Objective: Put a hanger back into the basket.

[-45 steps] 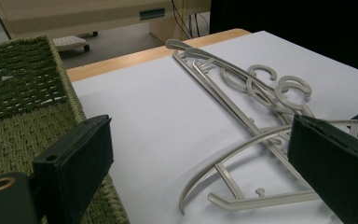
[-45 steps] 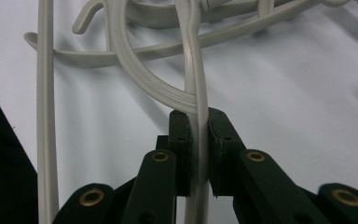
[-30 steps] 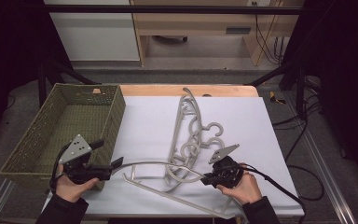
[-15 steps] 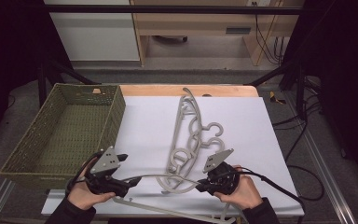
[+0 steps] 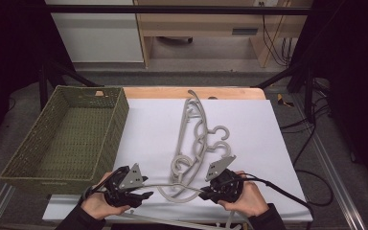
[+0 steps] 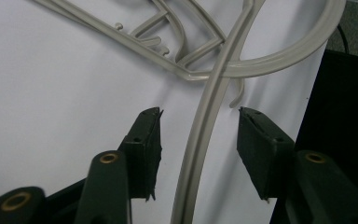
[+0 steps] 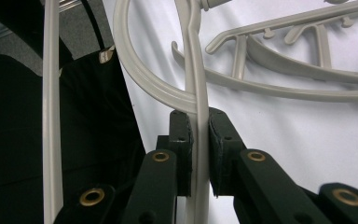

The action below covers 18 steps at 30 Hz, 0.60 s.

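Hangers: pale grey plastic, smooth and matt, thin curved bars with hook ends and small pegs; several tangled in a pile (image 5: 196,139) on the white sheet, running from the far edge toward the near edge.
Held hanger: one long arched bar (image 5: 172,184) lifted off the pile near the front of the table, spanning between the two grippers; seen as a rounded grey strip rising between the jaws in the left gripper view (image 6: 200,140) and in the right gripper view (image 7: 196,116).
Left gripper: (image 5: 141,194) black body with a grey three-cornered plate on top, held in the left hand (image 5: 98,203) at the near left of the sheet; jaws half spread and just been closing, the bar between them, pads not yet touching it, a gap on either side.
Right gripper: (image 5: 206,191) same build, in the right hand (image 5: 247,199) at the near right; jaws pinching the bar, flat black pads (image 7: 182,154) pressed on both sides.
Table cover: white sheet (image 5: 278,143), flat and plain, over a wooden top (image 5: 172,92) showing at the far edge.
Basket: (image 5: 103,143) olive green, woven mesh walls, rectangular with a handle slot in the far wall, standing at the left of the table, just beside the sheet; inside nothing but its mesh floor.
Writing: none legible.
Cable: black (image 5: 278,184), trailing from the right gripper off to the right.
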Each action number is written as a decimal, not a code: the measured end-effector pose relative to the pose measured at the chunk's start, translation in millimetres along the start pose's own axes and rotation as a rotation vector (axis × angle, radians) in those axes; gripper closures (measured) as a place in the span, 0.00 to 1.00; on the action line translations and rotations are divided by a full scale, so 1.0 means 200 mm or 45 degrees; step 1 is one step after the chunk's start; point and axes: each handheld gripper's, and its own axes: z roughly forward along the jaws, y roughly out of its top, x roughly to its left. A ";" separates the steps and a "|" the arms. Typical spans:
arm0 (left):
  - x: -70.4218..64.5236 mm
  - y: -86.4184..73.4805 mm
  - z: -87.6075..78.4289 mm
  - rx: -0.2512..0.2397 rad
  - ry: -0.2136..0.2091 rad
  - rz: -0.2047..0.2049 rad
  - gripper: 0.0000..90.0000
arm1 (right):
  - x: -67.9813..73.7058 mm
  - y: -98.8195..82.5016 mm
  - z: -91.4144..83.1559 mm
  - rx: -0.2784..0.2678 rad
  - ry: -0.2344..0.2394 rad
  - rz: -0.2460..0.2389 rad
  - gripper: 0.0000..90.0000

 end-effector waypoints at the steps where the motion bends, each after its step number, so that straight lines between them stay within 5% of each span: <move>1: 0.00 0.00 0.00 0.000 0.000 0.000 0.61 | 0.00 0.00 0.00 0.006 0.003 -0.014 0.91; 7: 0.00 0.00 0.03 0.007 0.012 -0.009 0.81 | 0.00 0.00 0.01 0.005 -0.013 -0.026 0.91; 18: -0.02 0.00 0.01 -0.006 0.033 0.032 0.85 | -0.01 0.00 0.00 -0.034 -0.050 -0.040 0.88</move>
